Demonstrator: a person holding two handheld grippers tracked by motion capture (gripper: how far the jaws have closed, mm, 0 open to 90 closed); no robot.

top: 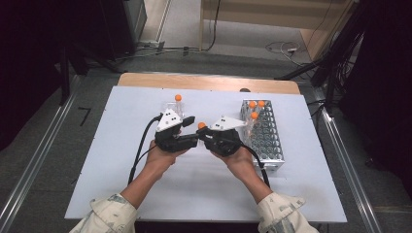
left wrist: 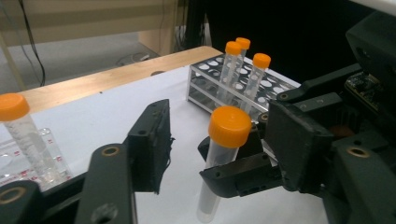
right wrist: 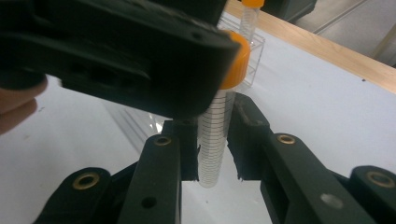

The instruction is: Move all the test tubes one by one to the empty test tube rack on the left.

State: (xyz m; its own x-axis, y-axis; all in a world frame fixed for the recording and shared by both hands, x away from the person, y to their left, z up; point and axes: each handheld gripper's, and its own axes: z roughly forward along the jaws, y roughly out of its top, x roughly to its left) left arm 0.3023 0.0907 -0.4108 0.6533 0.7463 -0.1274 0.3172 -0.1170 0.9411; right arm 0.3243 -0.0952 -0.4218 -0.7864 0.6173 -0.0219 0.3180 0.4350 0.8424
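- Right gripper point(top: 206, 134): its jaws are clamped on the clear body of a tube point(right wrist: 215, 140), holding it upright above the white table point(top: 121, 160); the right gripper view point(right wrist: 212, 154) shows both pads pressed against the graduated wall, below the cap.
- Tube, as seen from the left gripper view point(left wrist: 219, 163): orange screw cap on top, lower end free and clear of the table surface.
- Left gripper point(top: 193, 130): jaws partly drawn in, one on each side of the tube's orange cap point(top: 201, 125). In the left gripper view point(left wrist: 219, 140) a gap shows between the left pad and the cap; whether the right pad touches the cap cannot be told.
- Metal rack point(top: 270, 141): stands on the table just right of the right hand; three capped tubes point(left wrist: 238, 70) stand in its far holes.
- Second tube point(top: 178, 104): upright in a clear stand point(left wrist: 32, 163) just behind the left gripper, orange cap uppermost.
- Person's forearms enter from the near edge; the two grippers meet tip to tip at mid-table.
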